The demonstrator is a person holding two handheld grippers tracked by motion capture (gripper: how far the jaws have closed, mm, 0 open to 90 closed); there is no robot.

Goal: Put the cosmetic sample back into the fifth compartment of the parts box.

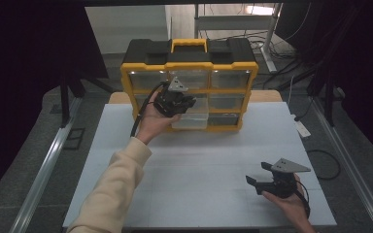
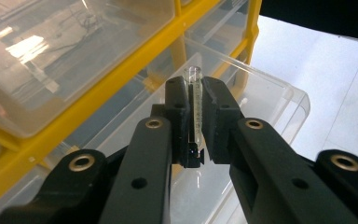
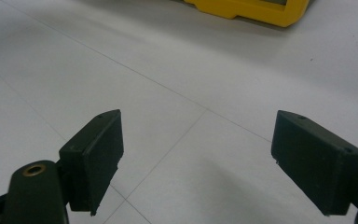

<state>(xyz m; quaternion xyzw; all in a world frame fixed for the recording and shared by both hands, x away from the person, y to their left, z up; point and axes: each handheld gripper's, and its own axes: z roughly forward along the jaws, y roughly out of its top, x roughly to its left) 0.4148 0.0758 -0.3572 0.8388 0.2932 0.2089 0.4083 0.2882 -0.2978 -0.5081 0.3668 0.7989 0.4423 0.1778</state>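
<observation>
A yellow and black organizer box [image 1: 189,63] with clear drawers stands at the back of the white table. One clear drawer [image 1: 190,120] in its lower middle is pulled out. My left gripper [image 1: 187,102] hovers over that drawer, shut on a small clear glass vial [image 2: 194,109] held upright between its pads above the open drawer [image 2: 261,88]. My right gripper [image 1: 256,175] rests low near the table's front right, jaws wide apart with nothing between them; in the right gripper view its pads [image 3: 95,149] frame bare tabletop.
The white table [image 1: 199,165] spreads between the box and the front edge. The box's yellow base [image 3: 256,9] lies far ahead of the right gripper. Cables and metal frames lie on the floor behind and right of the table.
</observation>
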